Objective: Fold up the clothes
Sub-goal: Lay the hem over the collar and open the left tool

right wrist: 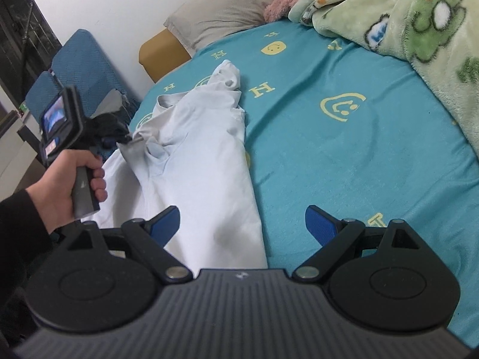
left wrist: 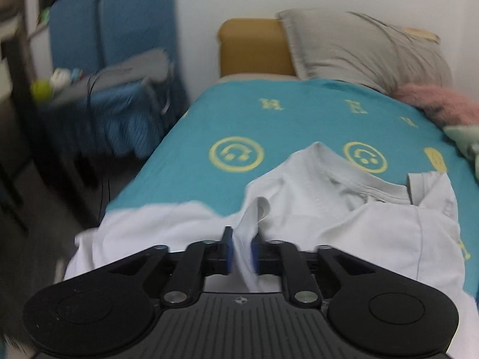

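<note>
So the white t-shirt (right wrist: 197,161) is lying rumpled on the teal bed sheet (right wrist: 344,155), sitting left of center in the right wrist view with its collar toward the upper left. The left gripper (left wrist: 242,246) is clamped on a pinched fold of the shirt, lower middle of its frame. The right gripper (right wrist: 242,224) has its jaws spread wide, holding nothing, over the shirt's near edge. A green cartoon blanket (right wrist: 419,30) is bunched in the upper right, with a grey pillow (right wrist: 230,3) at top center.

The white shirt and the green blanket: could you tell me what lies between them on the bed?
Only bare teal sheet lies between the shirt and the blanket, as the right wrist view shows.
</note>
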Demonstrator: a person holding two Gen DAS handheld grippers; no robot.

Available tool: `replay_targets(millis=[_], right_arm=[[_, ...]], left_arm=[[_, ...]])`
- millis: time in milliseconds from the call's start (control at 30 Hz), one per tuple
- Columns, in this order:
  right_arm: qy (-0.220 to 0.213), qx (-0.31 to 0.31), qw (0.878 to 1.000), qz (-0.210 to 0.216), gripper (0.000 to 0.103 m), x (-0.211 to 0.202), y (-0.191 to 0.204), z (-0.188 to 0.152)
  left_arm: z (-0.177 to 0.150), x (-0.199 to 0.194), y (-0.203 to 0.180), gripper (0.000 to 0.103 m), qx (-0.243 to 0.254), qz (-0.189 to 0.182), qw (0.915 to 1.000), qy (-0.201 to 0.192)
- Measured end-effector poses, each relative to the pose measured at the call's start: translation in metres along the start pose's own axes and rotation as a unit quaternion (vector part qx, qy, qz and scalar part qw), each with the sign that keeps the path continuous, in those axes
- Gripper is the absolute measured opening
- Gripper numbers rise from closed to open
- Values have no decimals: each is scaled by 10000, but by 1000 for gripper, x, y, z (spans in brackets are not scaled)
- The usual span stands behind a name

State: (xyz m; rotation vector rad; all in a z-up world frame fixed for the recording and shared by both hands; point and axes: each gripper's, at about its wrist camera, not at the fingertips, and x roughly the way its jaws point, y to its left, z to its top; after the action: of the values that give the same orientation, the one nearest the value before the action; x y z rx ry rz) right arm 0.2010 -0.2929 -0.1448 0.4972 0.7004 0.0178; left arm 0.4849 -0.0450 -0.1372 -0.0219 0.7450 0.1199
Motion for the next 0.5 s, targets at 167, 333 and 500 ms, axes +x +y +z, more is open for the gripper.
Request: replay_targets(millis=[167, 333, 500], right_arm=[[-97, 31, 9999, 3, 92, -8, 2, 2], [-119, -44, 9999, 35, 92, -11, 7, 1], [-129, -75, 9999, -3, 92, -11, 7, 1]], left_arm=[[-10, -28, 10, 53, -241, -339, 9991, -105], [-25, -40, -11, 55, -179, -824, 9962, 208], [-40, -26, -37, 51, -176, -968, 9936, 557]])
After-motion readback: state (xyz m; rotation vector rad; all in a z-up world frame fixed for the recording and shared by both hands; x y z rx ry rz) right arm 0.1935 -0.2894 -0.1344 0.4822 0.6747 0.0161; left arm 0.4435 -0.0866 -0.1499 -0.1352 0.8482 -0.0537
